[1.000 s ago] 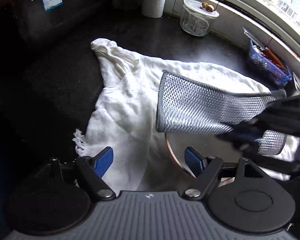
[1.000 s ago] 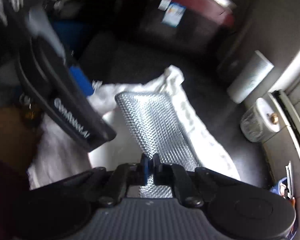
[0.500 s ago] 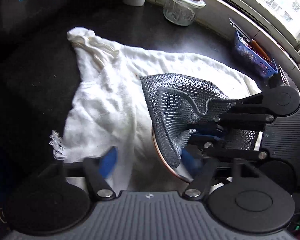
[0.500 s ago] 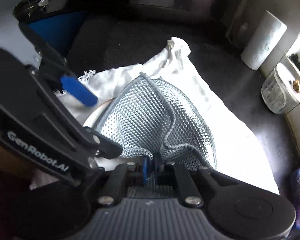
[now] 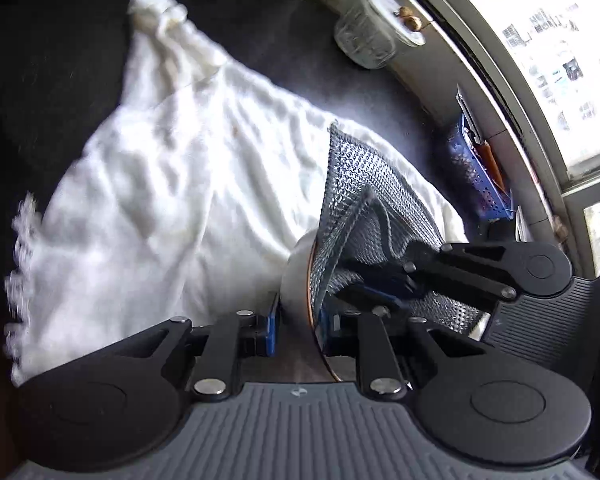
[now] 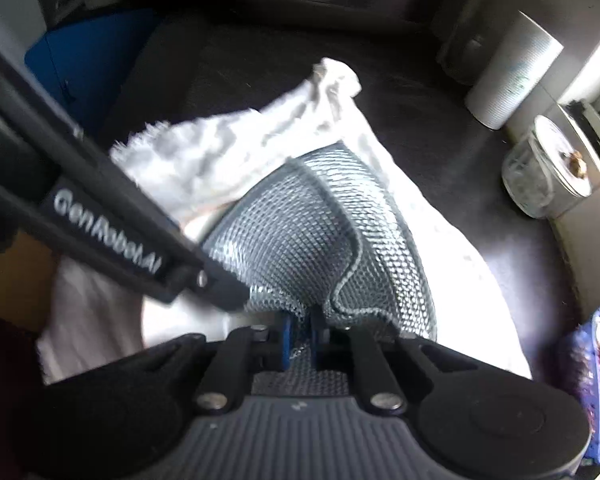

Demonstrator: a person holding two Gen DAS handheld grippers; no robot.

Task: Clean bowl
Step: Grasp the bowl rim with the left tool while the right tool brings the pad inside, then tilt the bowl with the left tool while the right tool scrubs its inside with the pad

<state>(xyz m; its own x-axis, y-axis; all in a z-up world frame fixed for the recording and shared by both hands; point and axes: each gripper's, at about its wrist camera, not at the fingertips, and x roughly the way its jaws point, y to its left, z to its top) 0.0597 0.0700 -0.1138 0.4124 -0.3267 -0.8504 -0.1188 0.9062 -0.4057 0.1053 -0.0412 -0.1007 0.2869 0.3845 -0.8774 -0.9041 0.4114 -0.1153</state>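
A white bowl (image 5: pixel 296 280) with a copper rim stands tilted on its edge over a white towel (image 5: pixel 160 184). My left gripper (image 5: pixel 299 326) is shut on the bowl's rim, one blue pad on each side of the wall. From the right, my right gripper (image 5: pixel 360 282) reaches into the bowl, shut on a silver mesh cloth (image 5: pixel 352 184) that lies crumpled against the inside. In the right wrist view the right gripper (image 6: pixel 300 336) pinches the mesh cloth (image 6: pixel 312 232). The left gripper (image 6: pixel 204 280) crosses from the left above the bowl (image 6: pixel 180 316), and the towel (image 6: pixel 220 160) lies behind.
The dark countertop (image 5: pixel 260 12) carries a lidded glass jar (image 5: pixel 376 36) and a blue basket (image 5: pixel 476 176) along the window sill. A paper towel roll (image 6: pixel 508 76) stands beside the jar (image 6: pixel 548 176). A blue board (image 6: pixel 84 68) leans at the far left.
My left gripper went from open to shut on the bowl's rim, and the bowl tipped up. The right gripper moved in with the mesh cloth, now folded inside the bowl.
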